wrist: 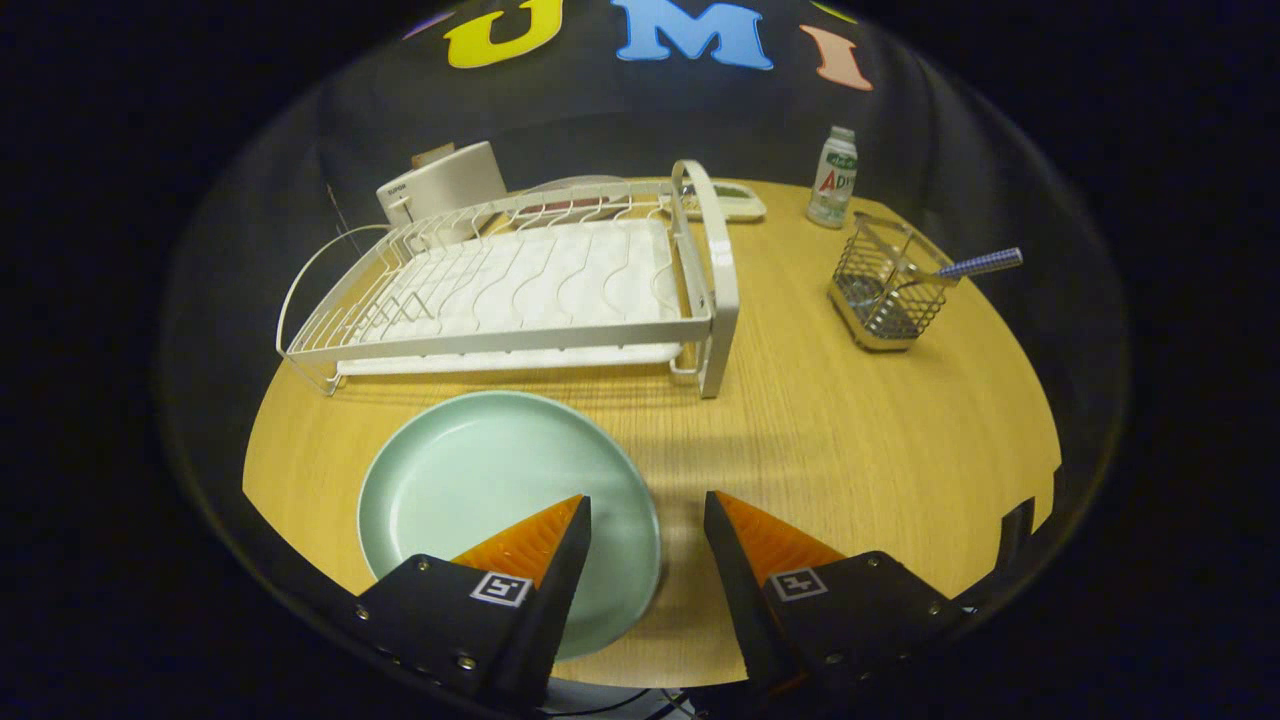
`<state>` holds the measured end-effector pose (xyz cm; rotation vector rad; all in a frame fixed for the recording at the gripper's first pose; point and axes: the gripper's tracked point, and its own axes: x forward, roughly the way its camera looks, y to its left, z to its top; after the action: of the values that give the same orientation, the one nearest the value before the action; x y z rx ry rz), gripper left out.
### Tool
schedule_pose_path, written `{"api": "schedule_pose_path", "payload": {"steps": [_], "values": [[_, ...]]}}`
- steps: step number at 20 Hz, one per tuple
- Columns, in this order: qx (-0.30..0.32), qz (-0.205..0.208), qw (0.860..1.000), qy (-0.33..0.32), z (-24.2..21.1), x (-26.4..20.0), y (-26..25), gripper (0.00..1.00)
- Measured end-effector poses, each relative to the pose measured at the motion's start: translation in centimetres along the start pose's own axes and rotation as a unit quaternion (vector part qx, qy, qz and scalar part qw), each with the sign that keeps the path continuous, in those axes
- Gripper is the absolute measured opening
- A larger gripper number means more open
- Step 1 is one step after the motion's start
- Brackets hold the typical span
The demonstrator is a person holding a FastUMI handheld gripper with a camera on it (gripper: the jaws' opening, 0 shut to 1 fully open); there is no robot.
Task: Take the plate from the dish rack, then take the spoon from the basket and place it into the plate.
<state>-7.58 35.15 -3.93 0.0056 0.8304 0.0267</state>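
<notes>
A pale green plate lies flat on the wooden table, in front of the white dish rack. My gripper is open above the plate's right rim; the left finger overlaps the plate, the right finger hangs over bare table. Nothing sits between the fingers. Far ahead to the right stands a wire basket with a spoon leaning out of it, its blue-checked handle pointing right.
A white drink bottle stands behind the basket. A cream appliance sits behind the rack, and a flat white device lies by the rack's far end. Open tabletop stretches between plate and basket.
</notes>
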Motion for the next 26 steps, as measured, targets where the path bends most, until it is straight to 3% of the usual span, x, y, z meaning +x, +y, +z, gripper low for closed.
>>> {"api": "schedule_pose_path", "payload": {"steps": [5,7,10,12,20,26], "values": [[0.044,-0.061,0.994,-0.083,6.0,-3.6,-4.5,0.72],[0.075,-0.104,0.985,-0.115,8.4,-5.0,-7.7,0.71],[0.113,-0.198,0.964,-0.137,10.8,-6.3,-13.7,0.71],[0.145,-0.232,0.952,-0.140,11.9,-6.0,-16.6,0.71],[0.256,-0.286,0.915,-0.127,14.2,-1.5,-24.3,0.71],[0.359,-0.281,0.881,-0.125,14.2,1.8,-26.2,0.71]]}}
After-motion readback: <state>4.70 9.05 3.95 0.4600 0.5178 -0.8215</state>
